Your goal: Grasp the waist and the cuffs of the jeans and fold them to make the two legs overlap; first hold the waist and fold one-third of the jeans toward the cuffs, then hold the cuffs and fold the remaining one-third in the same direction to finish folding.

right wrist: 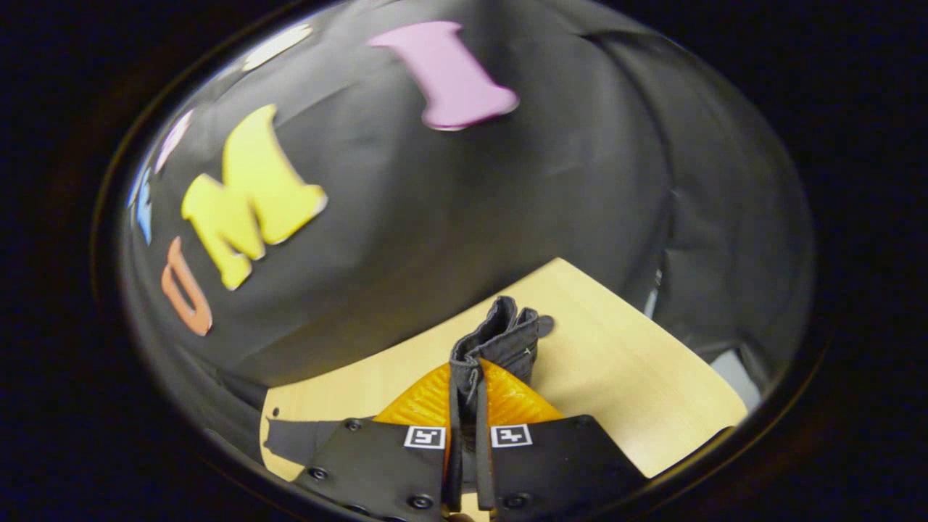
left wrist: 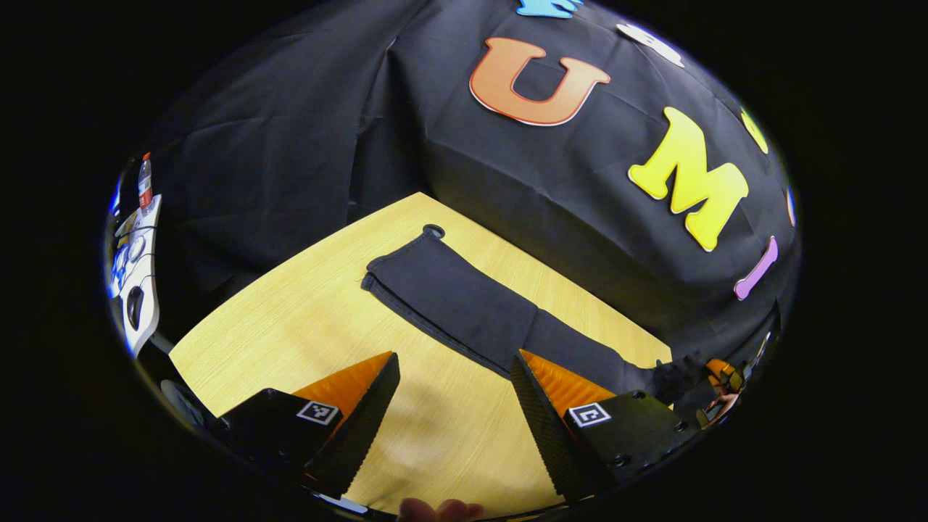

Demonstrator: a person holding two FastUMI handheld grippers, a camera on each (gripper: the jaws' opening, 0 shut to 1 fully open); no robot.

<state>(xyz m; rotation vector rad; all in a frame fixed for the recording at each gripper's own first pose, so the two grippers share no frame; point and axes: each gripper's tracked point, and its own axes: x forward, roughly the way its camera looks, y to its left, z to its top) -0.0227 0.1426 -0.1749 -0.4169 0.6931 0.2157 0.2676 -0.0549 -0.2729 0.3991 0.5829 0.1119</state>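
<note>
On the table [left wrist: 290,341], dark jeans [left wrist: 478,312] lie flat, seemingly folded lengthwise.

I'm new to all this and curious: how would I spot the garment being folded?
Find the pale wooden table before the black cloth wall. Across it lies a long dark denim pair of jeans, flat like a strip. One end is bunched and pinched upright in the right tongs; the left tongs stand open beside the strip.

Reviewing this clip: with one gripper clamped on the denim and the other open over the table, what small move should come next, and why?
Probably lower the open left gripper onto the far end of the dark folded jeans and close. The right gripper already pinches its bunched end, while the rest lies flat and unheld on the light wooden table.
</note>
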